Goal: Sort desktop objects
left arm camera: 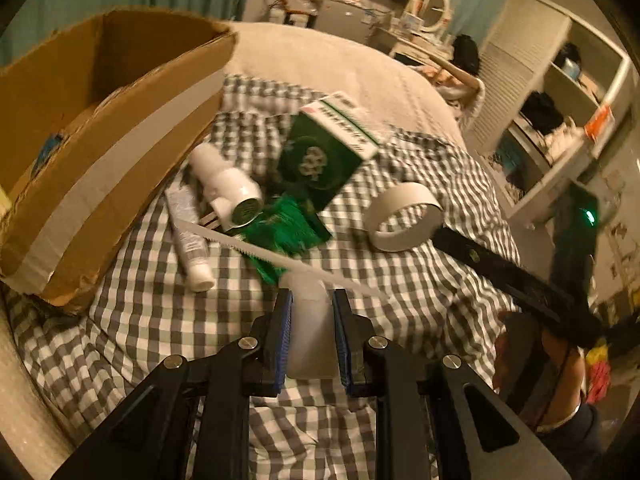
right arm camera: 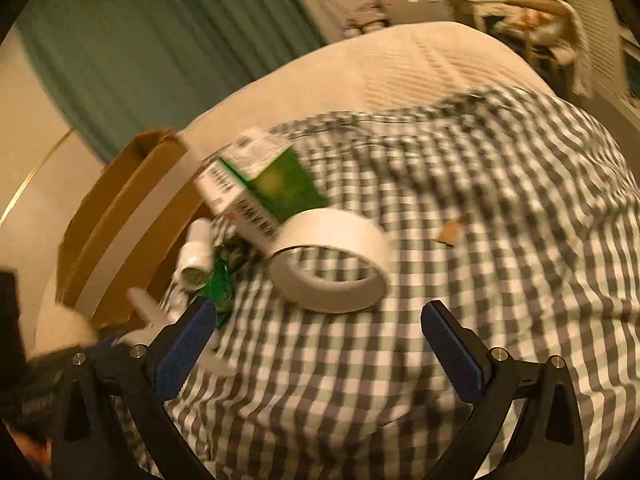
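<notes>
My left gripper (left arm camera: 313,296) is shut on a small white plastic bottle (left arm camera: 310,336), held low over the checked cloth (left arm camera: 160,312). Ahead of it lie a white tube (left arm camera: 188,232), a white capped cylinder (left arm camera: 228,188), a green packet (left arm camera: 288,228) and a green and white carton (left arm camera: 320,160). A thin white toothed strip (left arm camera: 248,246) crosses in front of them. My right gripper (right arm camera: 320,328) stands open just short of a white tape roll (right arm camera: 332,264), with nothing between its pads. The tape roll (left arm camera: 404,216) lies flat on the cloth.
An open cardboard box (left arm camera: 100,140) stands at the left of the pile, also seen as the cardboard box (right arm camera: 124,216) in the right wrist view. A small brown scrap (right arm camera: 450,234) lies on the cloth. White shelves (left arm camera: 560,120) stand to the right of the bed.
</notes>
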{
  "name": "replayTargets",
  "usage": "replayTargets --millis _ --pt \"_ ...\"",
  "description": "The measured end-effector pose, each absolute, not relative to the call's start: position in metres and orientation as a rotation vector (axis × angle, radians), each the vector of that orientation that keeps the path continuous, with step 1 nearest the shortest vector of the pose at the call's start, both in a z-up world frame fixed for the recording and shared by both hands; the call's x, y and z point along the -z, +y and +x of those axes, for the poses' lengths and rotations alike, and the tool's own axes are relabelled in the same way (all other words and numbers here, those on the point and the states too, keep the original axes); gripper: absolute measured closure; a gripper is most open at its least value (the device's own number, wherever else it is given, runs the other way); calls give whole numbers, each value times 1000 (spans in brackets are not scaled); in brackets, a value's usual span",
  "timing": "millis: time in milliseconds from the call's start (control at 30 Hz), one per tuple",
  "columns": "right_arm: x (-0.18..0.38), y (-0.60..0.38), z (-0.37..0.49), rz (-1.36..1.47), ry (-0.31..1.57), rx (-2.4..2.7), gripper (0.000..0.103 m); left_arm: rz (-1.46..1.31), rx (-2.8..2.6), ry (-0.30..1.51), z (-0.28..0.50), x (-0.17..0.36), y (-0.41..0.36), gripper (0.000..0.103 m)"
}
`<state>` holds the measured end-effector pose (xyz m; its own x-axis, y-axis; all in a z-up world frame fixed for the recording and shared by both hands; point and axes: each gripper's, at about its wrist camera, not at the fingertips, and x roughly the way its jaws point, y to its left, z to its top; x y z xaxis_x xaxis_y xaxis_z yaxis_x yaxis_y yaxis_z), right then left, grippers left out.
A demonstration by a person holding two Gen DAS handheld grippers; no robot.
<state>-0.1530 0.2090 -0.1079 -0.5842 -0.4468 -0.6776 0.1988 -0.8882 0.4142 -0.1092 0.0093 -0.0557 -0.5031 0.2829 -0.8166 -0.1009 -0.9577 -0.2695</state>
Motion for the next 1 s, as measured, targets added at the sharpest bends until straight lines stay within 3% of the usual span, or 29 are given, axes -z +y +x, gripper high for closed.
replayTargets --millis 133,267,333,433,567,767,900,933,1000 --pt "110 196 -152 1134 -446 2296 0 -1433 -2504 -261 -105 61 10 83" --pt "113 172 -141 1096 -293 2158 0 -1423 -2441 -114 -94 61 30 83" --pt "120 166 -140 1111 -328 2097 0 -1454 -2414 -40 -89 66 37 83" --pt "134 157 -143 1154 -378 2035 2 -1532 -2370 -43 -90 83 38 83" --pt "141 145 -136 1166 -314 2048 16 -1618 -2350 -54 -94 101 33 83" --pt "152 150 -149 1171 -433 2064 16 -1646 -2333 -49 -91 105 35 83" --pt "151 138 -152 1145 -329 2041 17 -1689 -2299 -30 -90 114 40 83" --pt "149 134 -150 1134 -287 2035 21 -1693 -2297 -32 -91 115 40 83" --pt "148 125 -146 1126 -198 2017 44 -1697 -2301 -48 -93 115 36 83"
